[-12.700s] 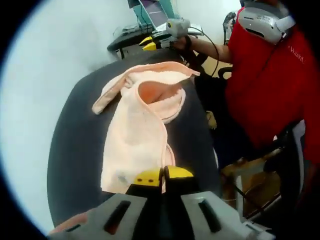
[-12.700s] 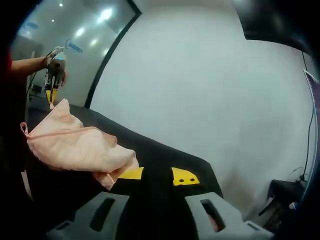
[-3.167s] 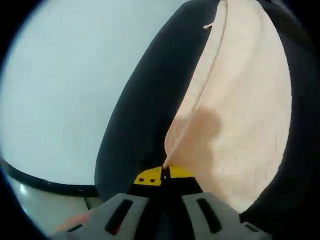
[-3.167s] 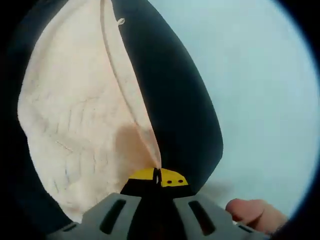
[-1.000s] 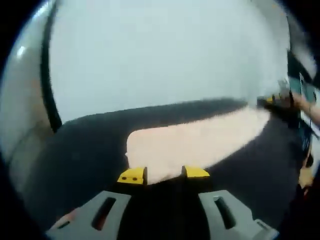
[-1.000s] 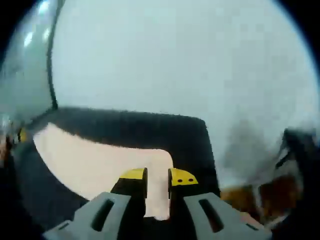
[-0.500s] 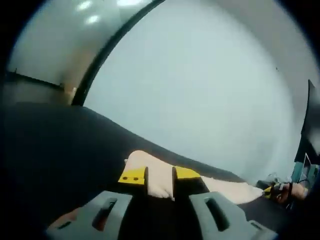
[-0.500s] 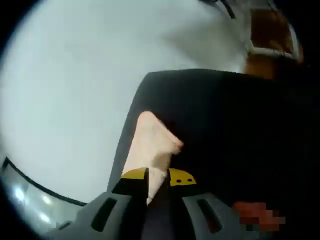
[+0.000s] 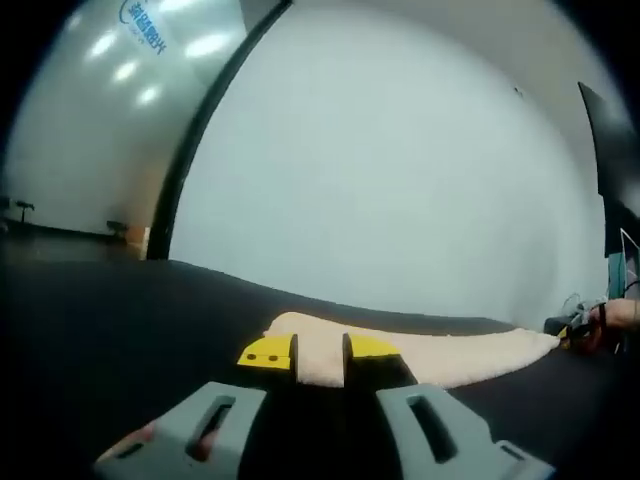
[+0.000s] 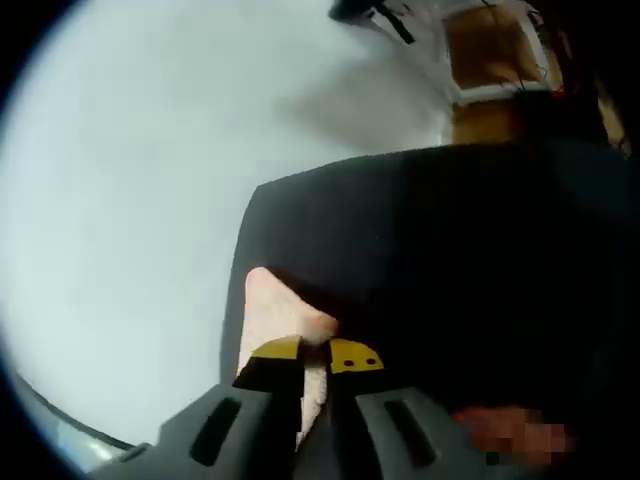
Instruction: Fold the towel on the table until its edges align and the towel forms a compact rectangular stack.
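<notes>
R gripper (image 10: 316, 352) narrowed, pinching towel (image 10: 272, 312); L gripper (image 9: 320, 350) straddles.

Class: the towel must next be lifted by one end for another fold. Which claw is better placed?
Probably right: the right claw looks nearly closed on the peach terry towel; the left claw only straddles its other end, jaws apart.

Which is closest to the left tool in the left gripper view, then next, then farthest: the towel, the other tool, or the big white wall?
1. The towel, lying between the left tool's jaws.
2. The other tool, at the towel's far end on the right.
3. The white wall, behind the black table.
</notes>
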Motion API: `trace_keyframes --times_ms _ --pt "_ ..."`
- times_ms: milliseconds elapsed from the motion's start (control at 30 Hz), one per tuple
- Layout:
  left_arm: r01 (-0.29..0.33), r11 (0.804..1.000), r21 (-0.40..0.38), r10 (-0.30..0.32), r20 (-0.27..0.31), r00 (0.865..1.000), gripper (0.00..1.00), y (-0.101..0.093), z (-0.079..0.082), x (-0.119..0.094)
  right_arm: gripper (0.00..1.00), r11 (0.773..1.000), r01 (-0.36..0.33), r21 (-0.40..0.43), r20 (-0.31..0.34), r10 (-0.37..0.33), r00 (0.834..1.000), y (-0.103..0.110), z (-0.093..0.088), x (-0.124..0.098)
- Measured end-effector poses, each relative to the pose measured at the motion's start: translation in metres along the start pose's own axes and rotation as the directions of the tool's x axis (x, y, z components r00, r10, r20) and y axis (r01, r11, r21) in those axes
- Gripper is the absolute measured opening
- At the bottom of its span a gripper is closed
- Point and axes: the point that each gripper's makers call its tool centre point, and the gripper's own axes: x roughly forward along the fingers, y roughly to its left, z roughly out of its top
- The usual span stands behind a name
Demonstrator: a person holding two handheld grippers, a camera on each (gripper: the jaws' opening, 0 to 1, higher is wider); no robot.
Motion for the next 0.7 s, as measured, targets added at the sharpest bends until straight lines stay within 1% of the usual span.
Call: trace_keyframes --times_ms 33,67,100,133,167,200,233,267,300,333,367,433,467,500,533,567,600,633,667,700 --pt "-0.004 1.0 -0.015 0.004 -0.002 1.0 0.21 0.002 -0.001 -0.001 0.02 0.997 -0.07 -0.028 0.034 0.071 0.997 0.006 0.005 -0.001" --pt "-0.011 1.0 -0.024 0.01 -0.011 1.0 0.21 0.005 -0.002 -0.001 0.01 0.999 -0.048 -0.005 0.054 0.049 0.997 0.0 0.006 -0.003" --pt "-0.031 0.999 -0.029 0.03 -0.028 0.999 0.21 0.008 -0.006 -0.002 0.01 0.998 -0.062 0.012 0.05 0.061 0.997 0.005 0.031 0.019" --pt "-0.069 0.997 -0.043 0.066 -0.062 0.996 0.21 0.016 -0.012 0.0 0.01 0.997 -0.079 -0.018 0.071 0.08 0.994 0.01 0.036 0.021" --pt "-0.1 0.992 -0.075 0.094 -0.084 0.992 0.21 0.019 -0.016 0.001 0.01 0.995 -0.085 -0.054 0.086 0.089 0.992 0.011 0.038 0.021" --pt "-0.112 0.99 -0.091 0.103 -0.099 0.99 0.21 0.022 -0.018 0.003 0.01 0.992 -0.104 -0.067 0.104 0.11 0.988 0.014 0.04 0.021" --pt "-0.133 0.984 -0.118 0.117 -0.137 0.984 0.22 0.024 -0.026 0.006 0.01 0.99 -0.122 -0.075 0.115 0.13 0.985 0.016 0.04 0.021" --pt "-0.156 0.979 -0.133 0.131 -0.183 0.974 0.22 0.03 -0.034 0.007 0.01 0.986 -0.147 -0.081 0.126 0.157 0.98 0.019 0.042 0.021" --pt "-0.166 0.973 -0.16 0.126 -0.232 0.965 0.22 0.03 -0.04 0.009 0.01 0.982 -0.177 -0.064 0.148 0.185 0.972 0.023 0.045 0.021" --pt "-0.158 0.967 -0.2 0.103 -0.262 0.96 0.22 0.023 -0.044 0.009 0.01 0.976 -0.212 -0.049 0.16 0.218 0.963 0.026 0.046 0.02" --pt "-0.161 0.956 -0.246 0.088 -0.283 0.955 0.25 0.021 -0.046 0.011 0.01 0.972 -0.225 -0.07 0.168 0.234 0.958 0.021 0.041 0.016" --pt "-0.202 0.935 -0.292 0.103 -0.322 0.941 0.3 0.028 -0.047 0.016 0.01 0.957 -0.229 -0.178 0.196 0.263 0.945 0.022 0.037 0.014" --pt "-0.231 0.915 -0.331 0.112 -0.342 0.933 0.32 0.027 -0.048 0.015 0.01 0.946 -0.226 -0.231 0.206 0.275 0.939 0.025 0.036 0.013" --pt "-0.264 0.894 -0.362 0.122 -0.371 0.921 0.31 0.029 -0.051 0.017 0.02 0.934 -0.226 -0.276 0.221 0.29 0.931 0.028 0.036 0.011" --pt "-0.3 0.871 -0.39 0.134 -0.399 0.907 0.3 0.035 -0.052 0.021 0.02 0.928 -0.225 -0.297 0.233 0.299 0.925 0.03 0.038 0.011" --pt "-0.355 0.84 -0.41 0.166 -0.43 0.887 0.28 0.042 -0.056 0.022 0.02 0.931 -0.228 -0.286 0.229 0.297 0.927 0.029 0.037 0.01" --pt "-0.385 0.827 -0.41 0.194 -0.435 0.879 0.24 0.046 -0.056 0.022 0.02 0.932 -0.229 -0.282 0.225 0.296 0.928 0.027 0.039 0.012" --pt "-0.405 0.805 -0.432 0.197 -0.45 0.871 0.22 0.046 -0.058 0.024 0.02 0.935 -0.232 -0.269 0.219 0.294 0.93 0.026 0.038 0.012" --pt "-0.403 0.791 -0.461 0.182 -0.451 0.874 0.22 0.047 -0.057 0.029 0.02 0.936 -0.235 -0.262 0.217 0.294 0.931 0.026 0.039 0.013" --pt "-0.412 0.759 -0.504 0.173 -0.453 0.874 0.23 0.048 -0.057 0.033 0.02 0.936 -0.237 -0.261 0.217 0.296 0.93 0.026 0.038 0.011"
